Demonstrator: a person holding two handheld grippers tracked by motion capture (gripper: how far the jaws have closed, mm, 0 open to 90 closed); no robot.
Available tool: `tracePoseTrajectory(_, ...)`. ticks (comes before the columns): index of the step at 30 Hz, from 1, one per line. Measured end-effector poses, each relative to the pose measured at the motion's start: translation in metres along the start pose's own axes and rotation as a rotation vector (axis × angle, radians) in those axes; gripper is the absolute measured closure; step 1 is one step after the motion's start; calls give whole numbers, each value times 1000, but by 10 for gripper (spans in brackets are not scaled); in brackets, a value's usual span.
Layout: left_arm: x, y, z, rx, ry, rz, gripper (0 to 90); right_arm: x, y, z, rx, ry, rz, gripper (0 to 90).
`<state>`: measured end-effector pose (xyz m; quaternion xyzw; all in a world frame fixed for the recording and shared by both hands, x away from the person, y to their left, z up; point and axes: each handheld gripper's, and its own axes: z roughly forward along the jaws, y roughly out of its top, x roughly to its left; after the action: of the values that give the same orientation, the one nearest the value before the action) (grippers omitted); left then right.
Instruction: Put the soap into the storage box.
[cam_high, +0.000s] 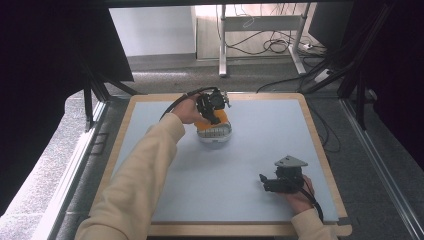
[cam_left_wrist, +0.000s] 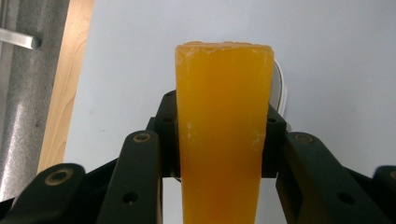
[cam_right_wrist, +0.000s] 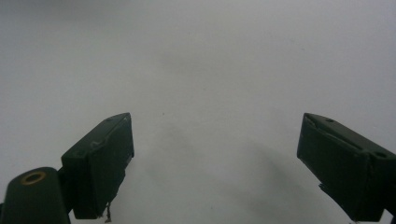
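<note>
An orange block (cam_left_wrist: 223, 130), translucent and waxy with pale scuffs along its edges, stands long and slab-like at the centre of the left gripper view. The left gripper (cam_left_wrist: 223, 135) is clamped on it, one black jaw pressed against each side. In the high view the block (cam_high: 216, 118) sits above the middle of the frame, a little left of centre, just over a white ribbed dish (cam_high: 215, 134) that rests on the pale blue table (cam_high: 260, 150); whether block and dish touch cannot be told. The dish's white rim (cam_left_wrist: 279, 86) shows behind the block's right edge. The right gripper (cam_high: 265, 184) rests at the lower right of the high view, well apart from the block, its jaws spread wide over bare table (cam_right_wrist: 210, 70) with nothing between them.
</note>
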<state>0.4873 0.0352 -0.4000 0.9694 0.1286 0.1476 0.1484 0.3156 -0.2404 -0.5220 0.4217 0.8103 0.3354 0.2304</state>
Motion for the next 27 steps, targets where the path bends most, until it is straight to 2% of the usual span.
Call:
tracePoseTrajectory(7, 0, 0, 7, 15, -20, 47, 627, -1, -1, 0, 3, -2, 3, 113)
tracePoseTrajectory(12, 1, 1, 11, 15, -35, 53, 627, 0, -1, 0, 5, 1, 10, 113)
tracePoseTrajectory(18, 1, 0, 17, 43, -45, 92, 627, -1, -2, 0, 7, 1, 14, 113)
tracePoseTrajectory(27, 1, 2, 33, 65, -53, 97, 626, -1, -3, 0, 8, 0, 11, 113)
